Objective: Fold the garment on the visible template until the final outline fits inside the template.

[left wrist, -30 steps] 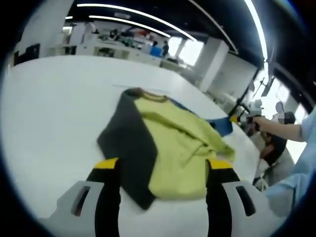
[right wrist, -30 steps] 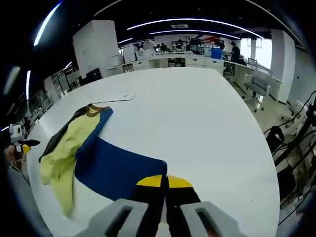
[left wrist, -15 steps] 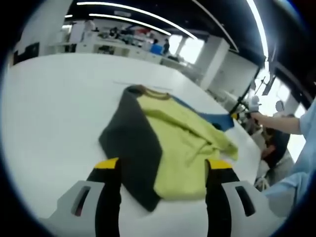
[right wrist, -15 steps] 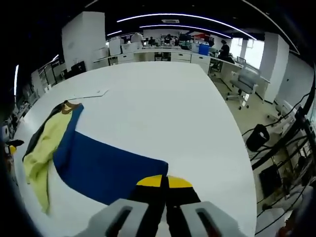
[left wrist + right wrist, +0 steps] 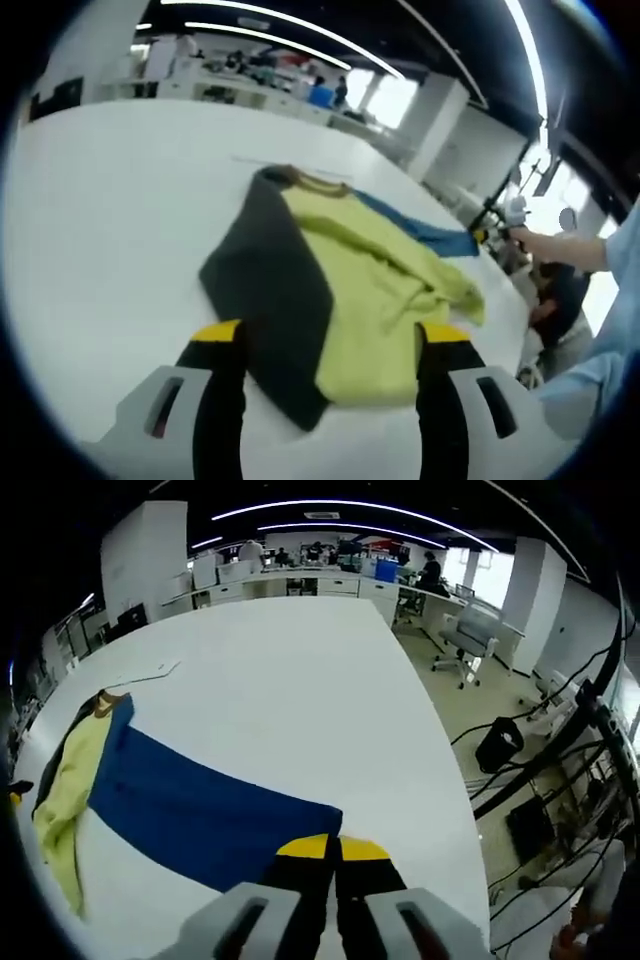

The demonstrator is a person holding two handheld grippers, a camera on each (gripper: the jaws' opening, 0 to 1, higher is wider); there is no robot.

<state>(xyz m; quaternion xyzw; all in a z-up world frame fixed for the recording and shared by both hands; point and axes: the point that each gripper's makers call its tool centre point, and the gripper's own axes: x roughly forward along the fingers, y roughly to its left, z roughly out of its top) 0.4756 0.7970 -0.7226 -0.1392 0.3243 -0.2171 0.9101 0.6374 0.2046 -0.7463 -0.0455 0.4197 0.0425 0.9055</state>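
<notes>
I have the garment [image 5: 340, 290] lying on the white table [image 5: 100, 230], and I place the rest against it. In the left gripper view my left gripper [image 5: 330, 345] hangs just over the garment's near edge with its jaws spread wide and nothing between them; the dark sleeve and the yellow-green body fill the gap between the two black, yellow-tipped fingers [image 5: 222, 400]. Beyond the yellow body a blue strip runs off to the far right, where my right gripper [image 5: 497, 228] meets its end at the table's edge, a hand [image 5: 535, 243] and pale sleeve behind it. A thin line on the table, just past the garment's collar, may be the template [image 5: 262, 163]; I cannot tell its outline. In the right gripper view the right gripper [image 5: 334, 852] has its jaws pressed together on the blue corner of the garment [image 5: 190, 815], and the blue panel is drawn out flat from the collar toward me, the yellow part bunched along its far left side. This view also gives me what the left one lacks: the same thin line [image 5: 140, 673] past the collar, a chair [image 5: 468, 645] and black cables [image 5: 540, 770] on the floor off the table's right side, and desks with people at the far end of the room. Nothing stands on the table near the garment.
</notes>
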